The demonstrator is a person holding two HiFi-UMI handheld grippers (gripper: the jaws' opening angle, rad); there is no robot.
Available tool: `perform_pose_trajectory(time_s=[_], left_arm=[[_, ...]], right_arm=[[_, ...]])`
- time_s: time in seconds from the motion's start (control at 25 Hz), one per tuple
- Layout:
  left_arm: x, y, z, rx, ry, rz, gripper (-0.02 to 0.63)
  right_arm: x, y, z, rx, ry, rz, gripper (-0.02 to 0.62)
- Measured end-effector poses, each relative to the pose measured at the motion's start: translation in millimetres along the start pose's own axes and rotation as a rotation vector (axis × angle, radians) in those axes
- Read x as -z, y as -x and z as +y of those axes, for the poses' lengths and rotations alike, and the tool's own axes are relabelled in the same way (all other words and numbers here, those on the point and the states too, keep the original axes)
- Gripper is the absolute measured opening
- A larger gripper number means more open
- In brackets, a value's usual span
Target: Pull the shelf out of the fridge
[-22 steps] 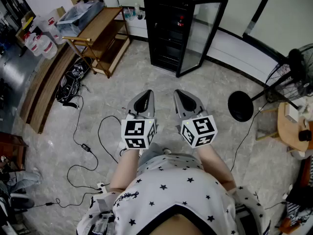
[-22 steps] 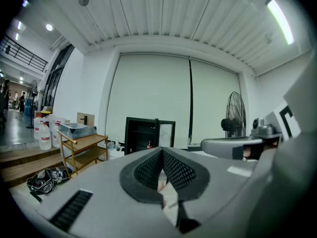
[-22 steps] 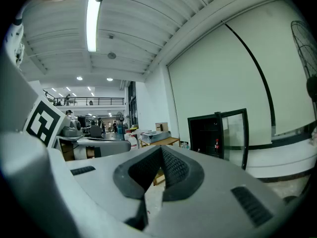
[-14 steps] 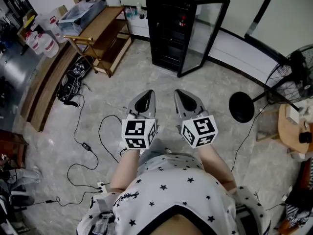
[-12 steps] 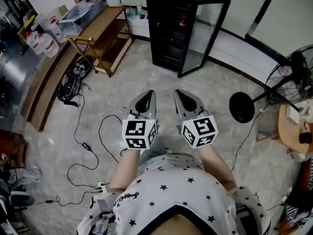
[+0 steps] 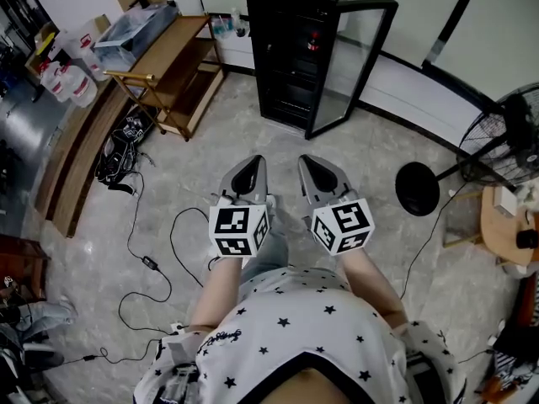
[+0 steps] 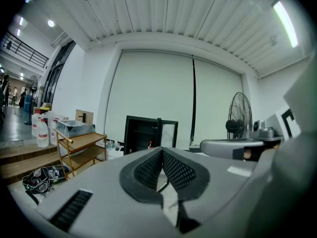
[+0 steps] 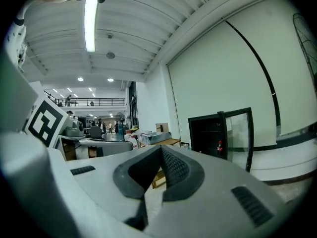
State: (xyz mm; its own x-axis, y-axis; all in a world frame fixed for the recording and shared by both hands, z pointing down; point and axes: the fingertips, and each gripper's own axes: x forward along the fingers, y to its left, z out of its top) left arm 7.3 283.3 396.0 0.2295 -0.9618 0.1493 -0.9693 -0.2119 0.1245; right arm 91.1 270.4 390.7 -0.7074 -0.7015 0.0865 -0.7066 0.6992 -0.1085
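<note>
A tall black fridge (image 6: 290,53) stands against the far wall with its glass door (image 6: 354,61) swung open to the right. Dark shelves (image 6: 290,78) show dimly inside, and a small red item (image 6: 313,36) sits on an upper one. My left gripper (image 6: 250,168) and right gripper (image 6: 310,165) are held side by side in front of the person's body, well short of the fridge. Both are shut and hold nothing. The fridge (image 7: 143,135) shows far off past the closed left gripper (image 7: 162,150). It also appears as the fridge (image 8: 215,133) beyond the closed right gripper (image 8: 161,150).
A wooden cart (image 6: 173,61) with a plastic bin (image 6: 135,22) stands left of the fridge, with water jugs (image 6: 67,78) beyond it. A black bag (image 6: 118,150) and cables (image 6: 152,259) lie on the floor at left. A standing fan (image 6: 505,129) with a round base (image 6: 417,188) and a small table (image 6: 504,221) are at right.
The head view has shifted slightly. Both grippers stay side by side, shut and empty, in the same place.
</note>
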Motion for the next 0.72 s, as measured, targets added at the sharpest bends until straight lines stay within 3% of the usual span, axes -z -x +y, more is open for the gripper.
perform_pose_trajectory(time_s=[0.72], left_arm=[[-48.5, -193.2, 102.4, 0.074, -0.002, 0.029, 0.012]], right_arm=[[-37.2, -192.0, -106.7, 0.078, 0.000, 0.016, -0.006]])
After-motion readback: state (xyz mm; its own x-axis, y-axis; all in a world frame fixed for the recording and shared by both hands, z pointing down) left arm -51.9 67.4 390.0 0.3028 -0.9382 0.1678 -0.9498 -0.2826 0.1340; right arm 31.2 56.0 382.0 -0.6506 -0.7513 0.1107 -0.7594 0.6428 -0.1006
